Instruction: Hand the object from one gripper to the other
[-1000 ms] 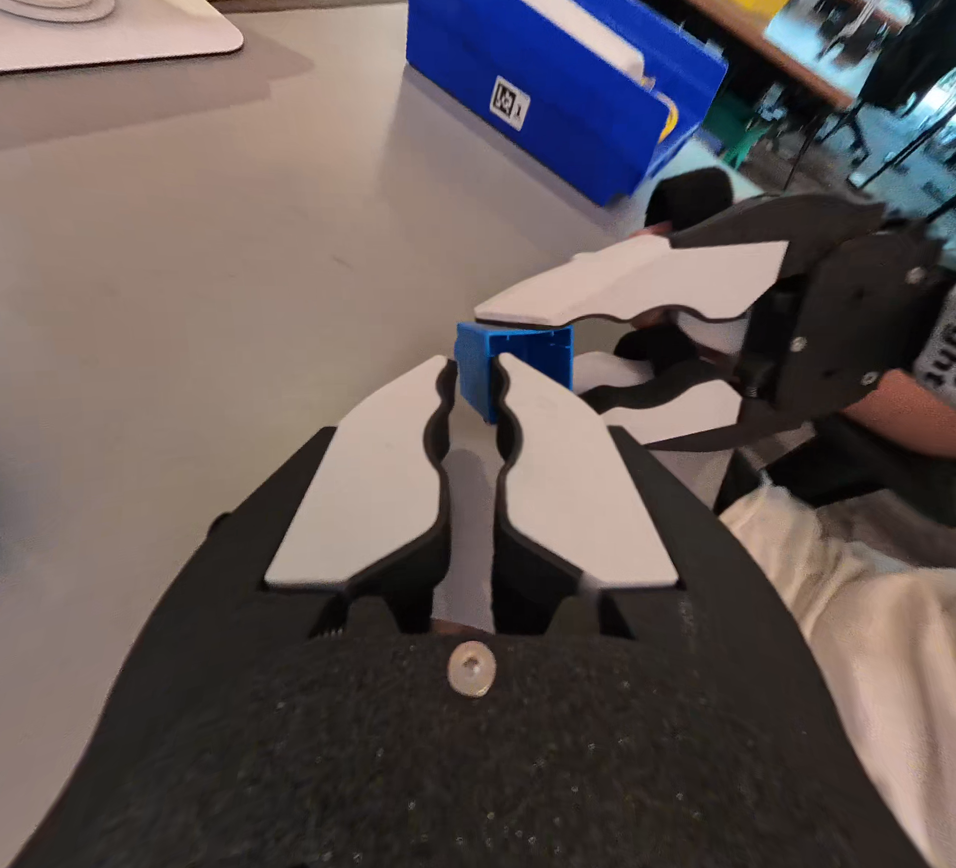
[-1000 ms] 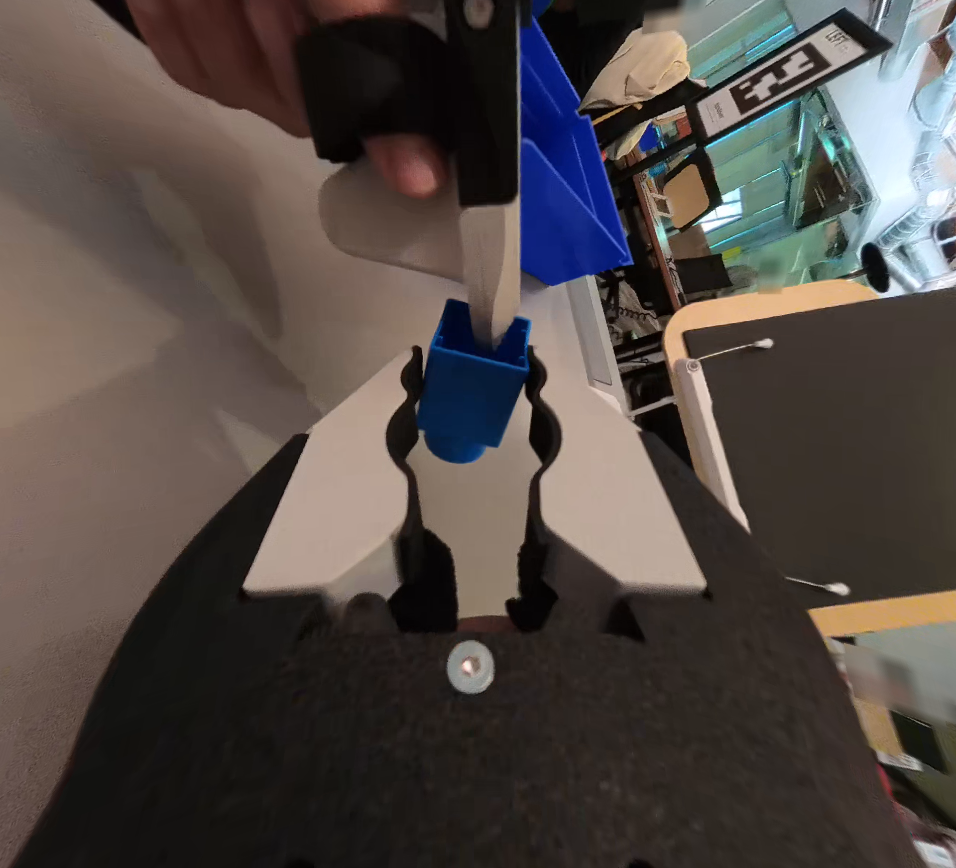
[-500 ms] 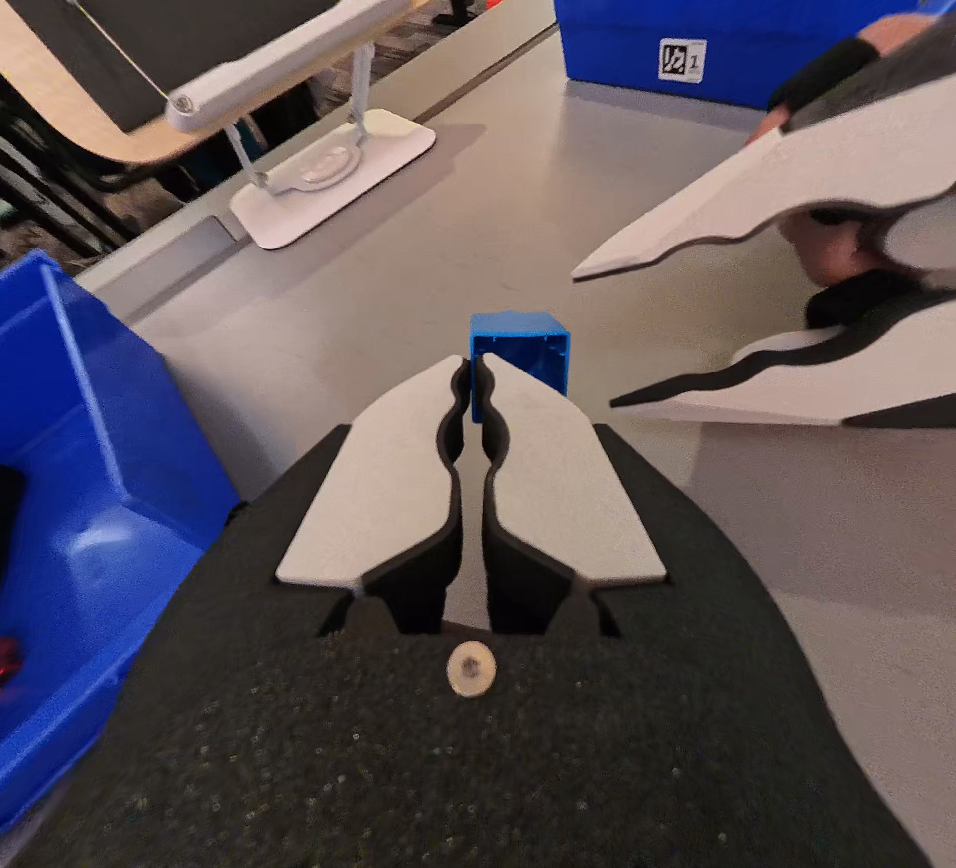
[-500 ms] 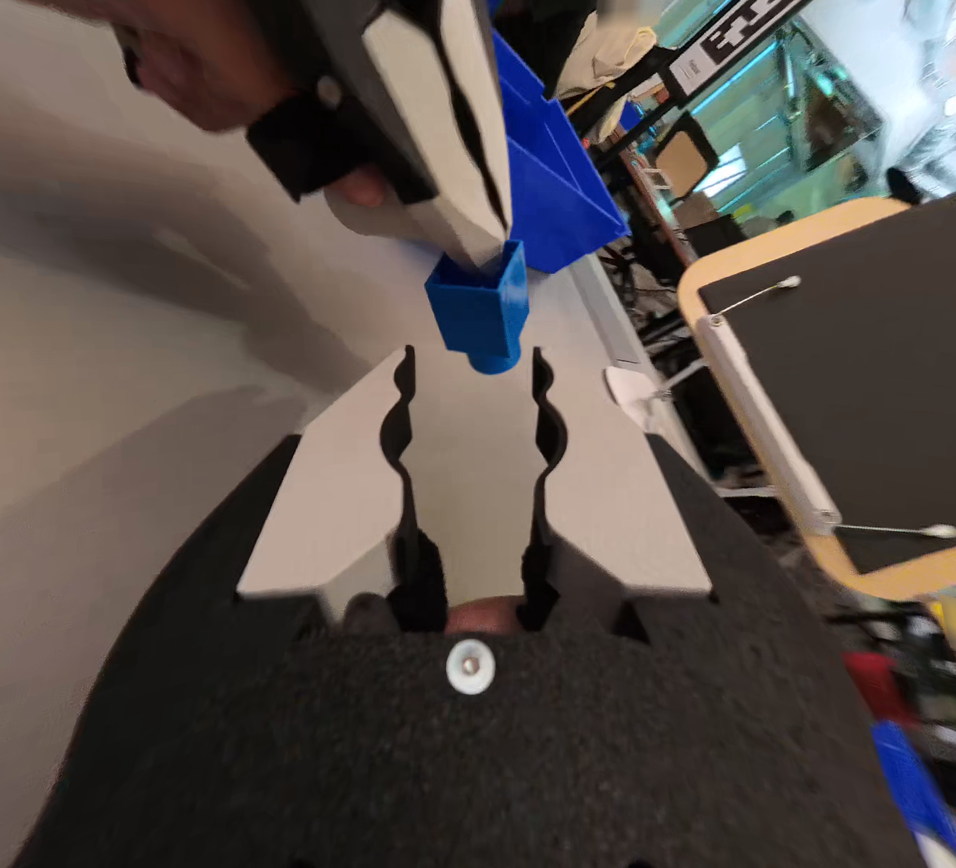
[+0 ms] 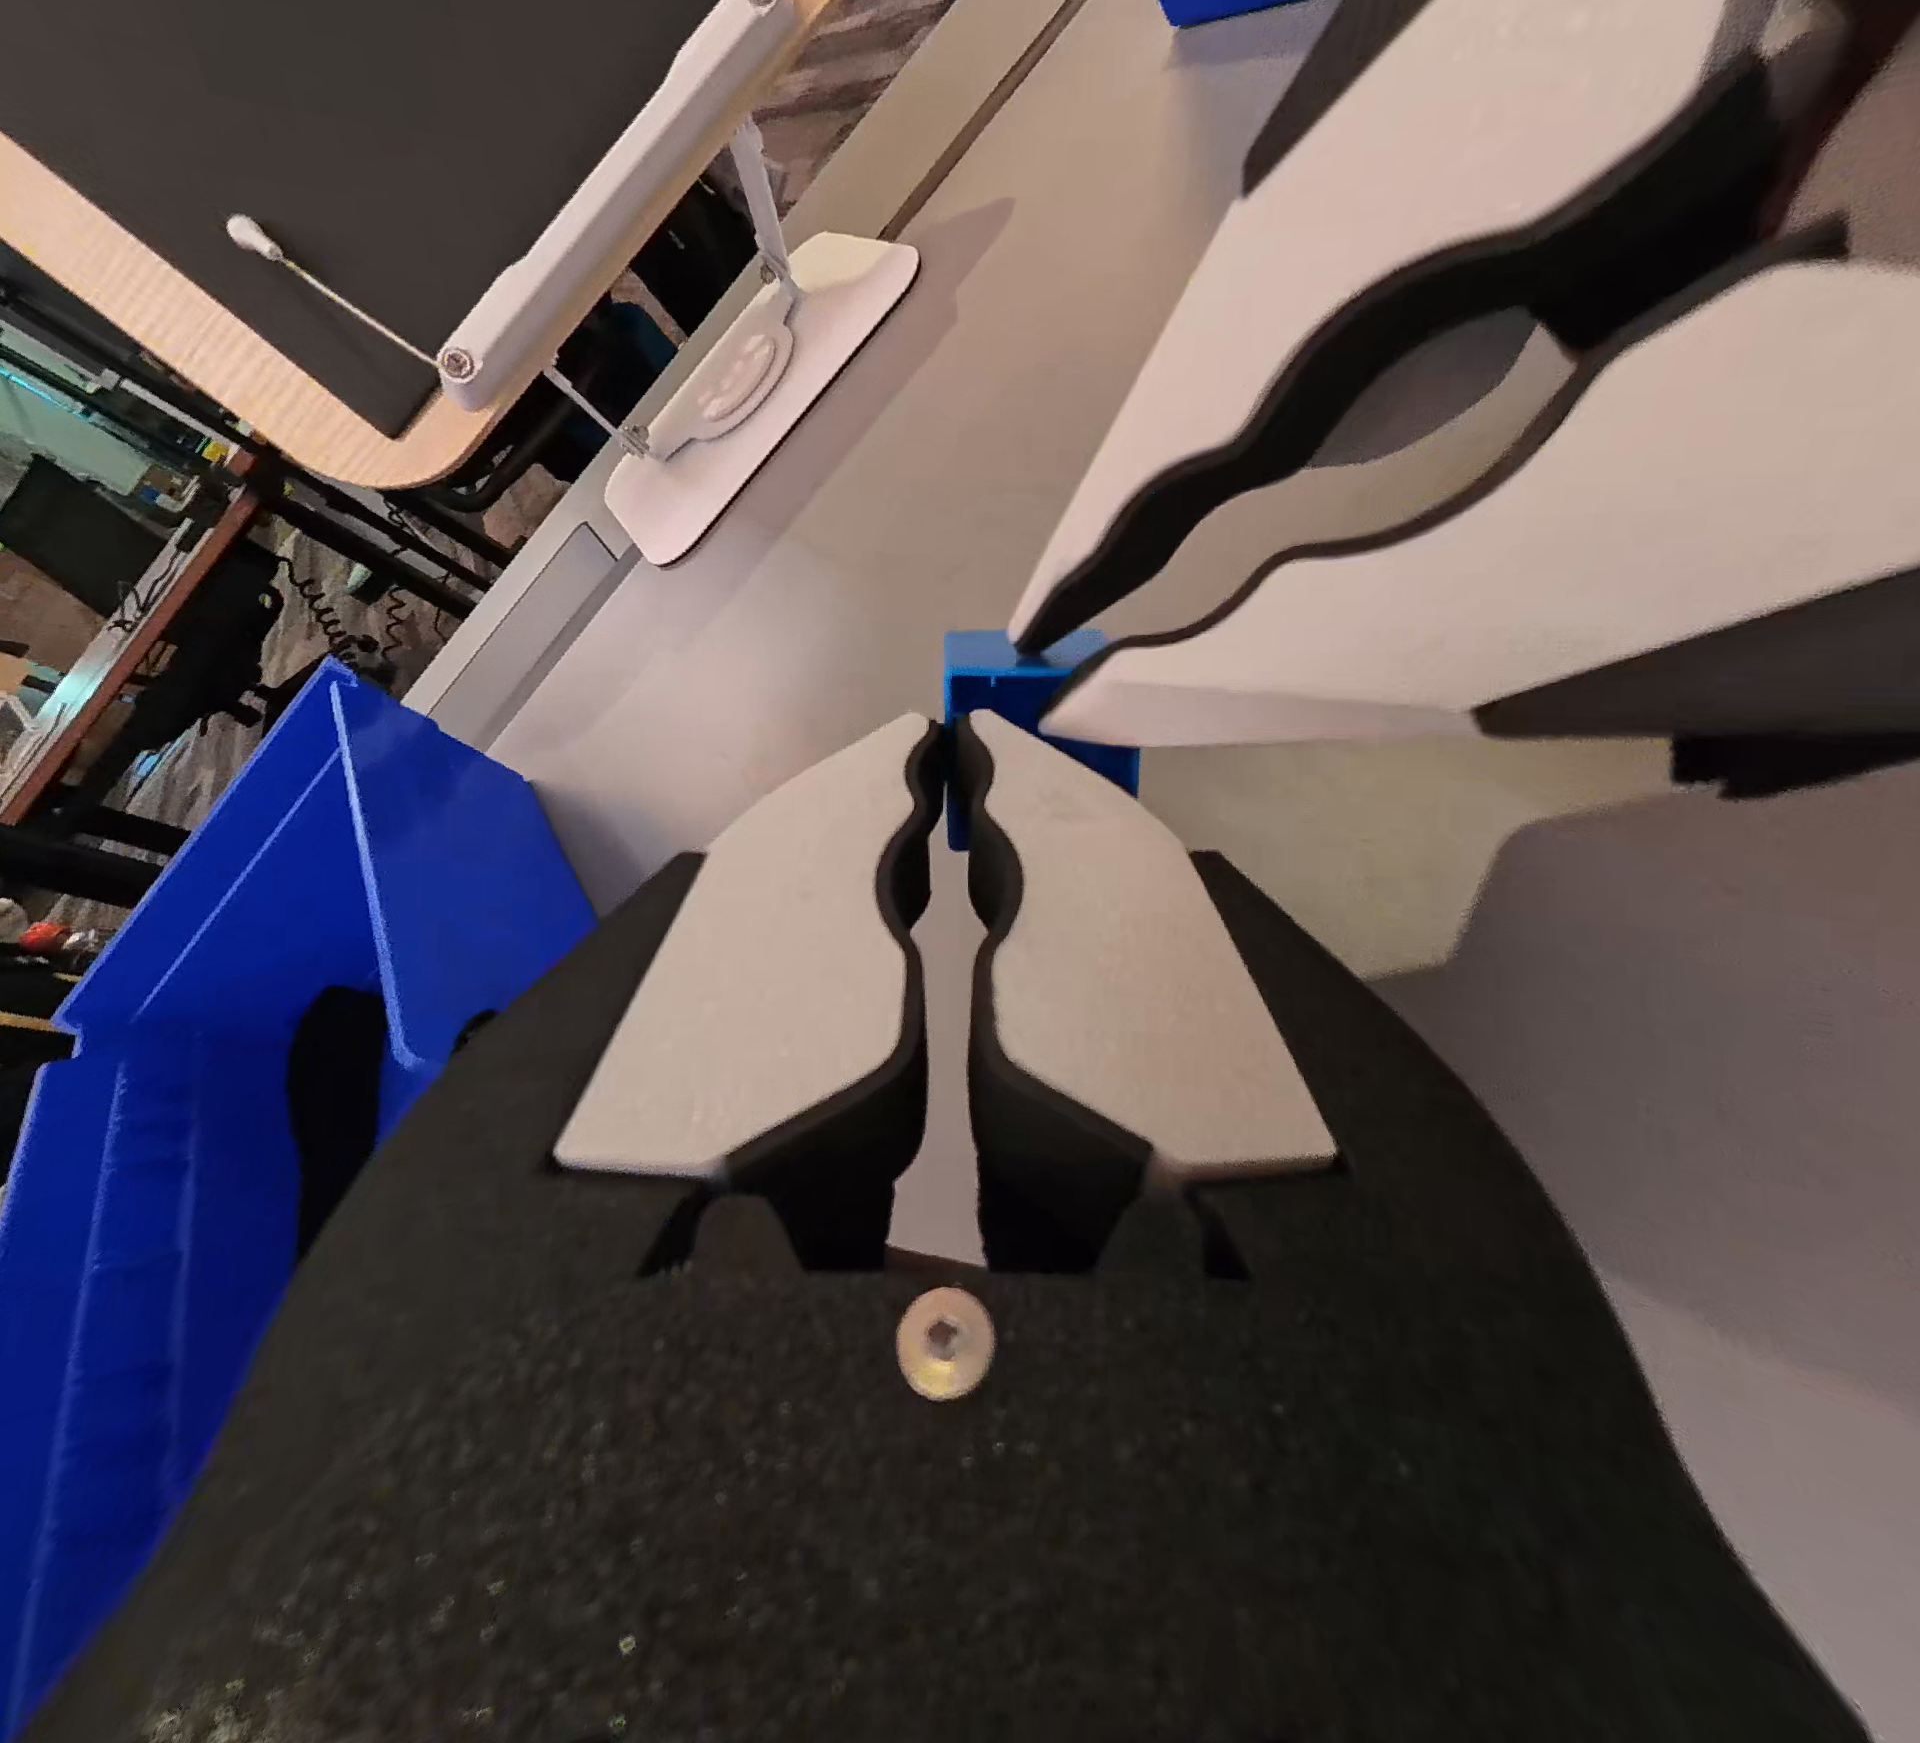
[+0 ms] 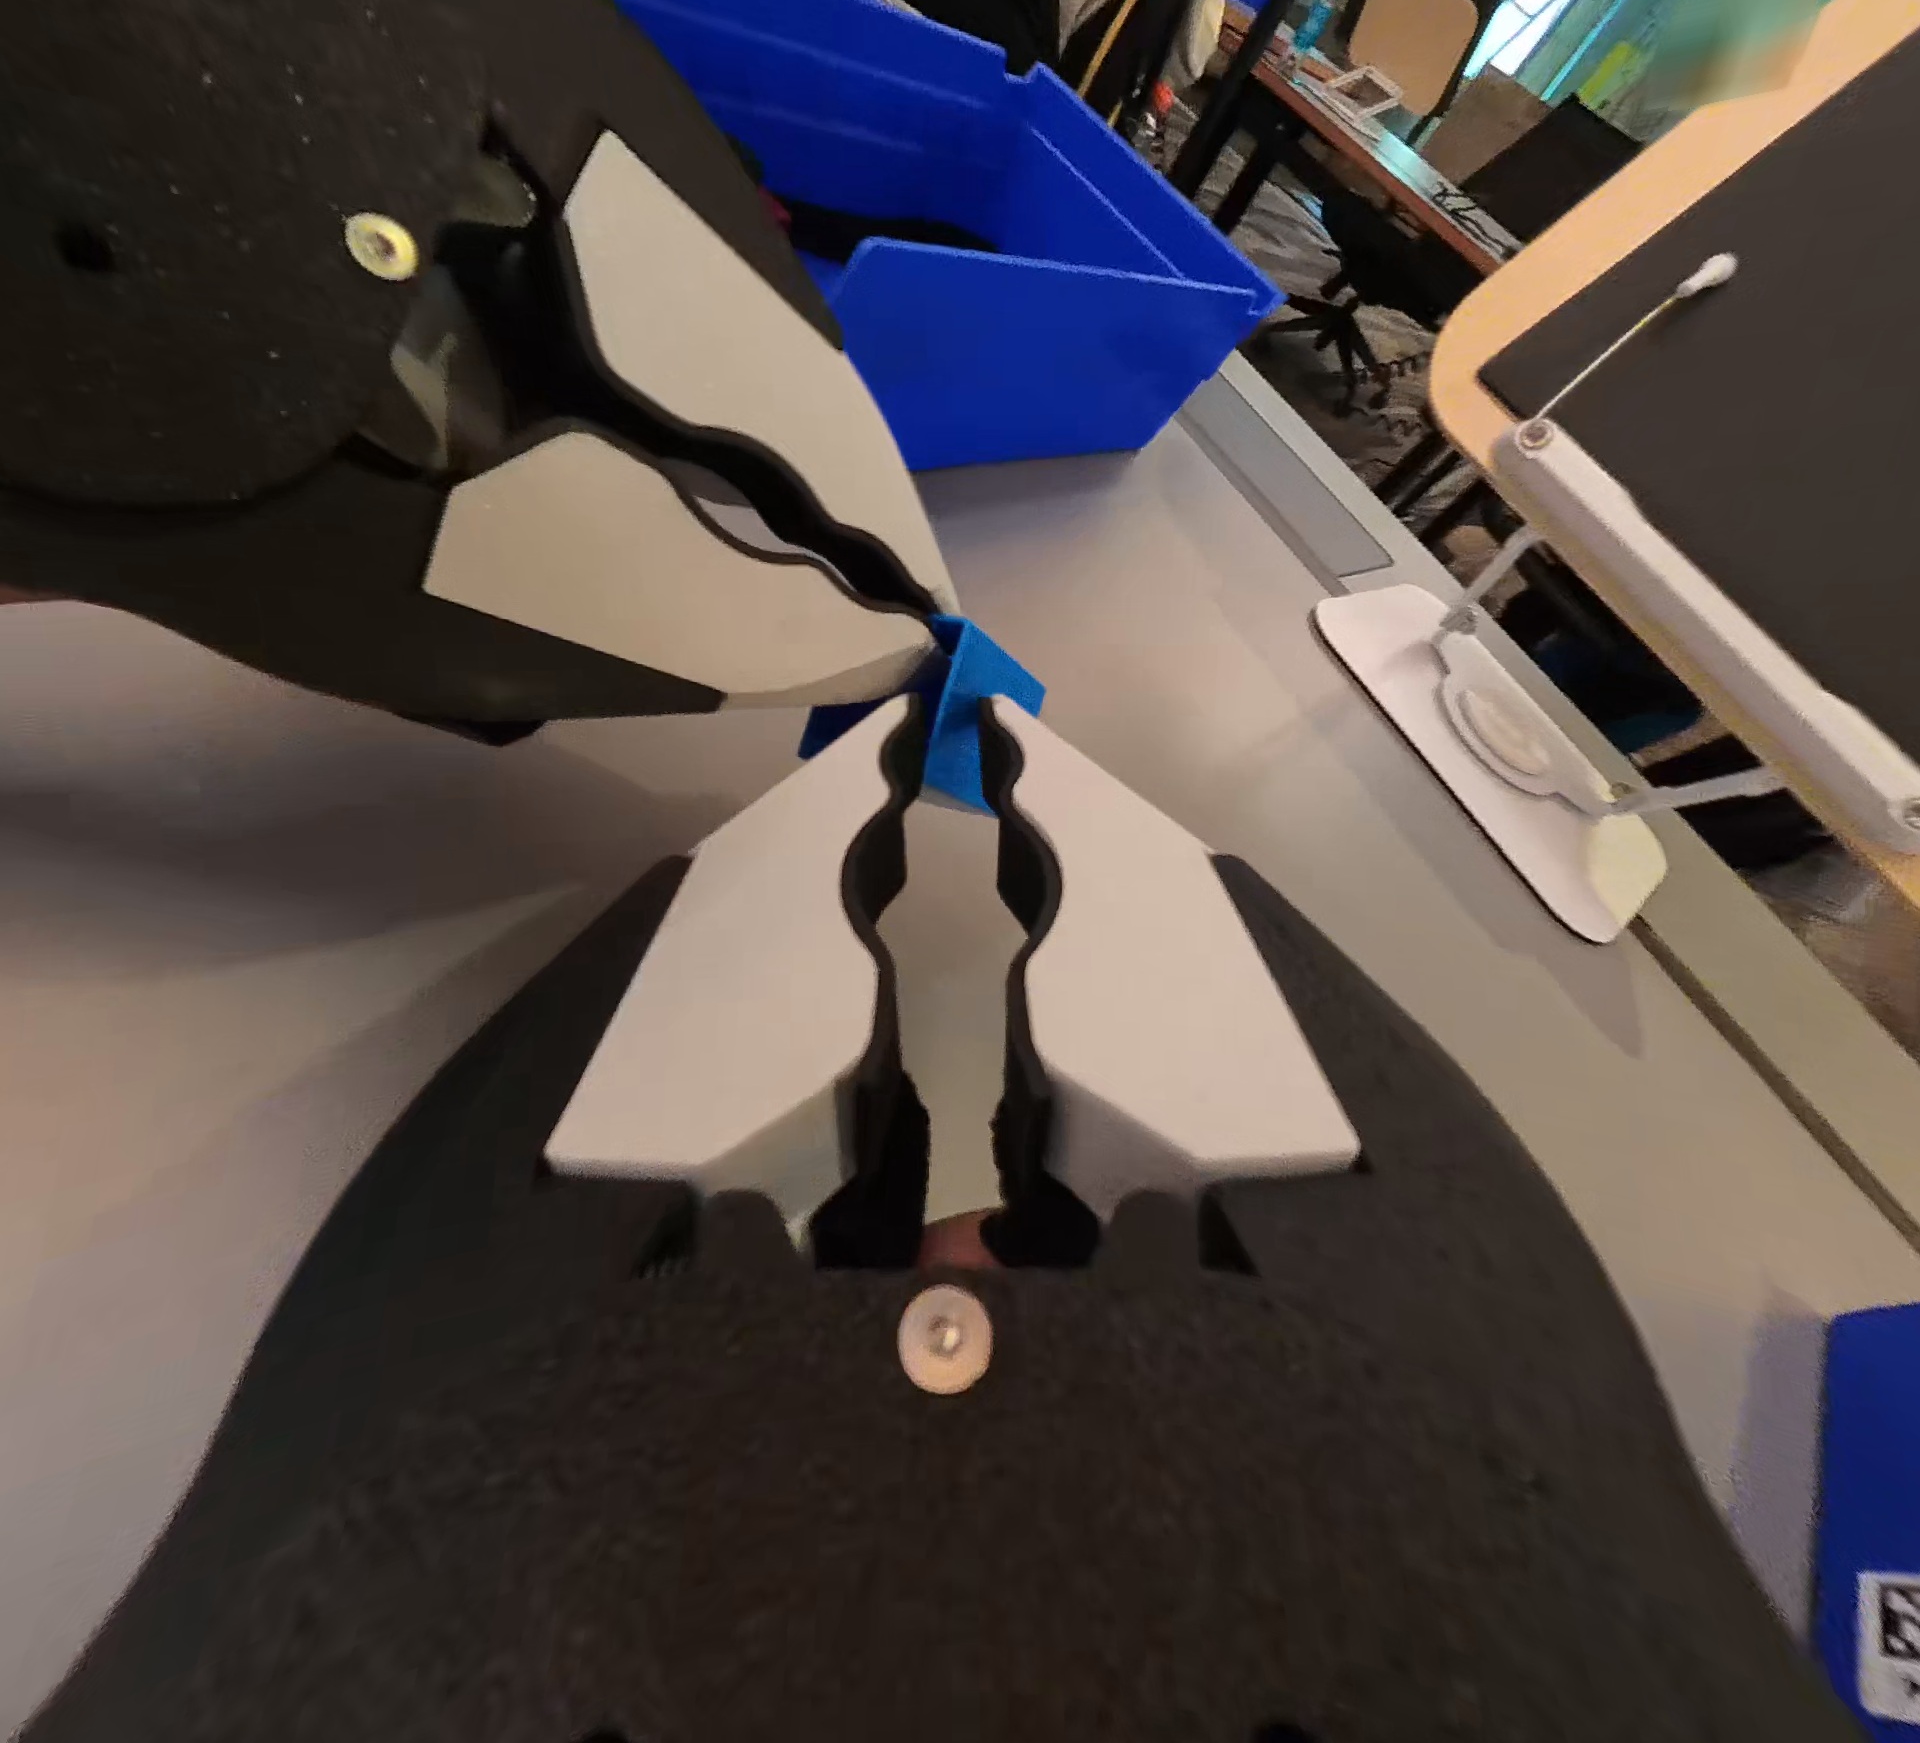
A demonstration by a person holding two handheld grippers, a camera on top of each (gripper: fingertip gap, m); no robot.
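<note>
Both grippers clamp the blue object above the worktop: left gripper pinches one thin wall, right gripper grips another part, so probably neither lets it drop mid-transfer.

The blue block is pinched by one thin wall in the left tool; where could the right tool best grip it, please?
Grip the blue block across its two flat outer walls, below the open rim that the left tool pinches. Come from the side opposite that tool, as the right tool does here: the flat, parallel faces probably seat its fingertips well.
</note>
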